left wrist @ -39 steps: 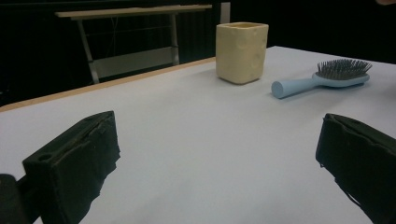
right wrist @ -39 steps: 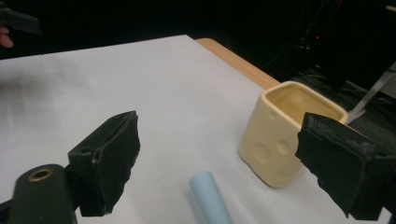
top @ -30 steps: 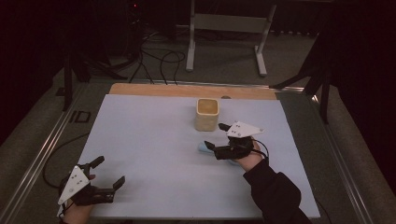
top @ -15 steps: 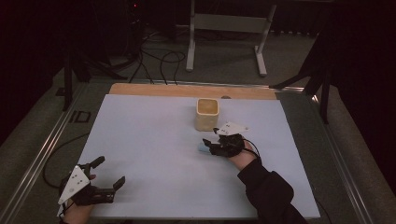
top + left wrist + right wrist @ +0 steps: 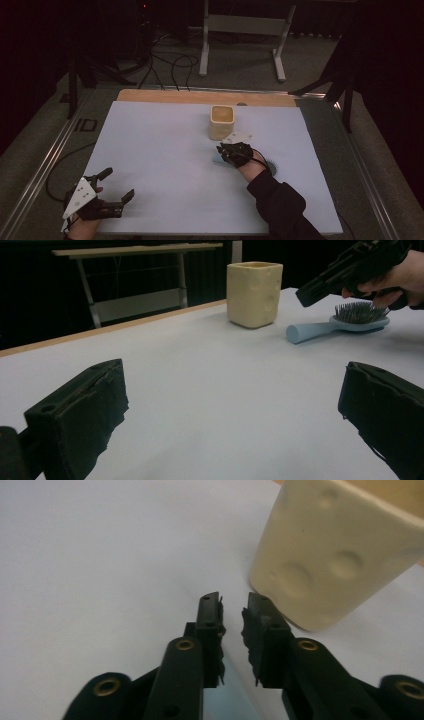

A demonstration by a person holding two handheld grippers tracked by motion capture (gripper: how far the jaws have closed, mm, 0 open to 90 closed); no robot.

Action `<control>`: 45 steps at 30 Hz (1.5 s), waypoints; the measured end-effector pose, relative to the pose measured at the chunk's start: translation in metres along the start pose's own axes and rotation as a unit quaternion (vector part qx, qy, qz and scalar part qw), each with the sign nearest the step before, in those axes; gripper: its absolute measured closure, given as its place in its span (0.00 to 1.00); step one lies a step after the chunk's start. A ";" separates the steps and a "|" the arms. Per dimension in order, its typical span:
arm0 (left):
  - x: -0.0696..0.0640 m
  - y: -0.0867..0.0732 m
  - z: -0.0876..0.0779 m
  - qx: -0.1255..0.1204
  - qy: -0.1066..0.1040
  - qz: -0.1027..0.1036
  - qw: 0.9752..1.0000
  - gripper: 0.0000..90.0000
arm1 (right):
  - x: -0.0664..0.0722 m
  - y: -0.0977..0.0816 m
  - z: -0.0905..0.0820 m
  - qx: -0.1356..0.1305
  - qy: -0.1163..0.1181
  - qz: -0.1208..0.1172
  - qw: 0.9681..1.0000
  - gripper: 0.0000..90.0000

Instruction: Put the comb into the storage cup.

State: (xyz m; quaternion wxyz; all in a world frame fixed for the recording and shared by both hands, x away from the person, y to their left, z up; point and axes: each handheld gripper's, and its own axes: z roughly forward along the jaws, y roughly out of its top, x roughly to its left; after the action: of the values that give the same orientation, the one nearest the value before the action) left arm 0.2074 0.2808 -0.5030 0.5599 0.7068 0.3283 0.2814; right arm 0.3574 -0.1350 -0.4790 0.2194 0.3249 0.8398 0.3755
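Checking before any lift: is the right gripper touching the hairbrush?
Apart. In the left gripper view, the right gripper hangs above the hairbrush, with dark background visible between them.

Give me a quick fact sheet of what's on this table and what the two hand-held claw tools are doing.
surface: white table
container: cream cup, upright, open top
other item: blue hairbrush, lying bristles up beside the cup
right gripper: above the brush handle, jaws narrowly apart; grip on handle cannot be told
left gripper: near the table's front left corner, jaws wide open, holding nothing
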 end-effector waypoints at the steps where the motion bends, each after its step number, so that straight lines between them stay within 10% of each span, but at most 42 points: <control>1: 0.000 0.000 0.000 0.001 0.000 0.000 1.000 0.00 | 0.000 0.000 0.002 0.002 -0.004 0.000 1.000 0.89; 29: 0.000 0.000 0.001 0.004 -0.007 0.000 1.000 0.00 | 0.001 -0.005 0.038 0.092 -0.031 0.037 0.995 1.00; 45: -0.001 0.000 0.001 0.004 -0.009 -0.002 1.000 0.00 | 0.018 -0.017 0.015 0.090 0.001 0.025 0.996 1.00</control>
State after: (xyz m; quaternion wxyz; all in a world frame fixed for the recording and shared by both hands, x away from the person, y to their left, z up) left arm 0.2074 0.2796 -0.5031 0.5602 0.7111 0.3257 0.2728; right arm 0.3477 -0.1236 -0.5041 0.1794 0.3638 0.8621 0.3037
